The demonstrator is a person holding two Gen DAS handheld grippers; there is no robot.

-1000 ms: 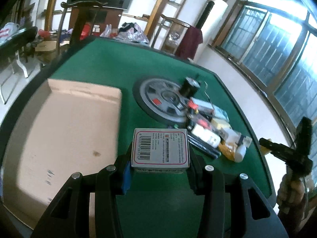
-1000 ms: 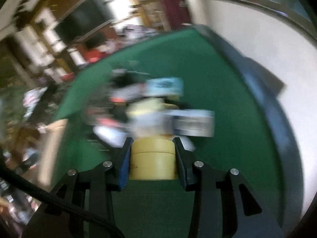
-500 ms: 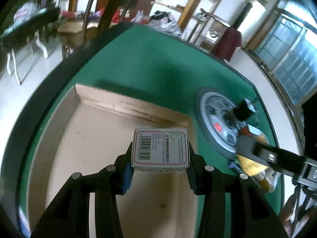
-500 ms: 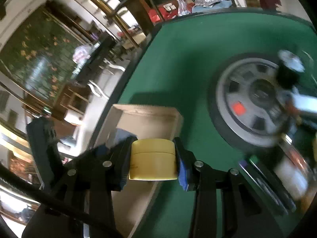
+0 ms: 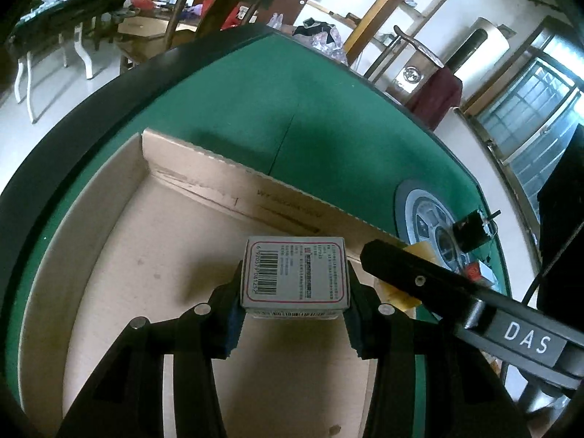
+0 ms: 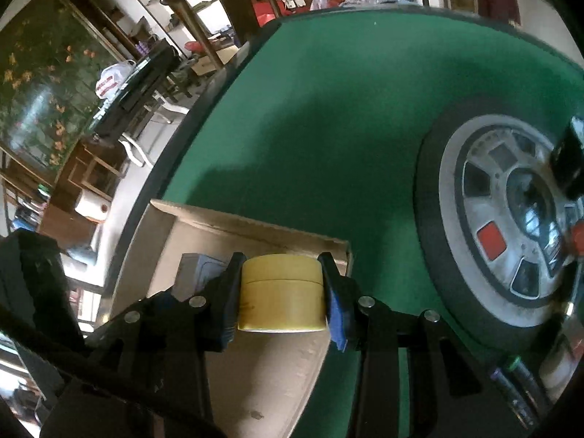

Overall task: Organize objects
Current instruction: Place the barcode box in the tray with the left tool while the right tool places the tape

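Both hands have swung over from the clutter pile since a second ago and now hang above the cardboard tray (image 5: 109,255) on the green bench (image 5: 292,109). The wheel-shaped disc (image 6: 511,219) sits off to the right of the tray. The left gripper (image 5: 295,304) has its fingers clamped on a small barcoded box (image 5: 295,273), the right gripper (image 6: 281,299) squeezes a yellow jar (image 6: 281,292), both over the tray's near right part.
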